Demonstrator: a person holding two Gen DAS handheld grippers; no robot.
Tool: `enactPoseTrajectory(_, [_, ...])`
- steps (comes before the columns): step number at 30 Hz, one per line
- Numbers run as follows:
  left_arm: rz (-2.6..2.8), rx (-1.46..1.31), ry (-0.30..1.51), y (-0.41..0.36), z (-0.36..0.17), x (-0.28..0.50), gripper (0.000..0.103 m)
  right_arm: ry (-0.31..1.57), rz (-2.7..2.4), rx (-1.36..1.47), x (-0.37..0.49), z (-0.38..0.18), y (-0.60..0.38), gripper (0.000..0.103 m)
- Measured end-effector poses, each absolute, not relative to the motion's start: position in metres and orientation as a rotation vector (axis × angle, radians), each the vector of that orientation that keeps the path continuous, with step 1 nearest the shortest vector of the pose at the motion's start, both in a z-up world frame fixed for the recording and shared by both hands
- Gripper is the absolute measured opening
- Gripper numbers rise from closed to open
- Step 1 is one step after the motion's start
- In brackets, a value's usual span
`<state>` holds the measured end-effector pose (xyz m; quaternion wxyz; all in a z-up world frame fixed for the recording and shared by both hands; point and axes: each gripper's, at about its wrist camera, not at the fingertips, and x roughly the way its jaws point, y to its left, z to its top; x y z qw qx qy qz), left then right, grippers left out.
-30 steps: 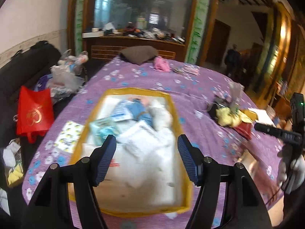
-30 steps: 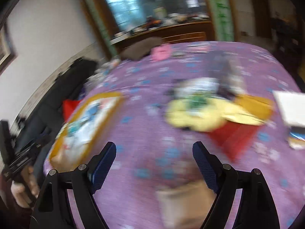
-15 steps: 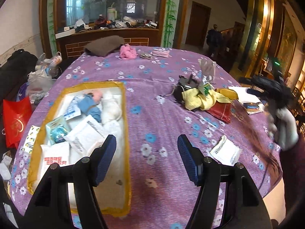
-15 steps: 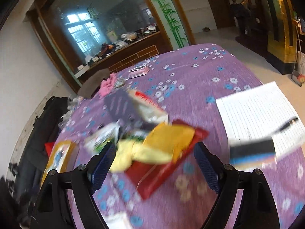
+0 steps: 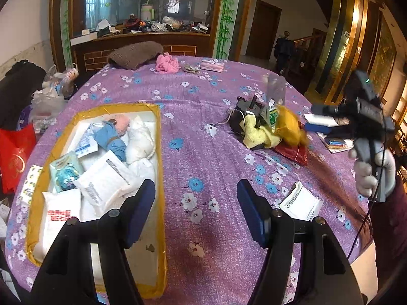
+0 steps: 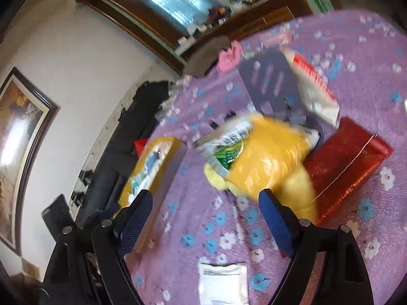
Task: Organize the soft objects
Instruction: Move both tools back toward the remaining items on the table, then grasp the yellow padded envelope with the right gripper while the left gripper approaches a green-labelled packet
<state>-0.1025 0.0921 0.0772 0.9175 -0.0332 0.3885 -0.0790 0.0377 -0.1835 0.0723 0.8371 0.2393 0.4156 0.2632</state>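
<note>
skirting tray [image 5: 159, 167] edge, open tablecloth [image 5: 203, 157]

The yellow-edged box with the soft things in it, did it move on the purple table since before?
Cannot tell. The yellow-edged box looks further left in the left wrist view, but the purple tablecloth slid the same way, so probably the camera moved.

Home: floral tablecloth [image 5: 203, 106], framed painting [image 6: 17, 137]

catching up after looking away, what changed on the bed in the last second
The right gripper swung from open bedspread toward the yellow packet, jaws just opening wider, nothing between them. The left gripper slid right off the box, open and empty. Pile and box contents stayed put.
</note>
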Motion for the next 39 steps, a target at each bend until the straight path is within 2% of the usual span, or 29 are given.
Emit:
enactPoseTrajectory(6, [-0.18,-0.08,0.808,0.09,0.073,-0.102,0.066,0.819,0.413,0.441,0.059,0.089,-0.161,0.088])
enactPoseTrajectory(12, [-0.167,-0.112,0.816,0.099,0.069,-0.097,0.066,0.862,0.372,0.367,0.089,0.068,-0.111,0.088])
enactPoseTrajectory(19, [-0.18,-0.128,0.814,0.105,0.066,-0.095,0.066,1.007,0.866,0.467,0.052,0.073,-0.075,0.088])
enactPoseTrajectory(21, [-0.19,-0.126,0.812,0.104,0.066,-0.095,0.066,0.961,0.9,0.43,0.03,0.086,-0.079,0.086])
enactPoseTrajectory(25, [-0.208,-0.107,0.829,0.097,0.063,-0.091,0.066,0.866,0.58,0.387,0.01,0.098,-0.122,0.087])
enactPoseTrajectory(29, [-0.22,-0.081,0.861,0.081,0.06,-0.08,0.066,0.928,0.275,0.394,0.0,0.077,-0.145,0.088])
enactPoseTrajectory(34, [-0.212,-0.06,0.875,0.065,0.058,-0.066,0.066,0.96,0.181,0.478,0.002,0.059,-0.126,0.086])
enactPoseTrajectory(39, [-0.209,-0.049,0.862,0.058,0.06,-0.044,0.066,0.944,0.061,0.286,0.021,0.05,-0.089,0.078])
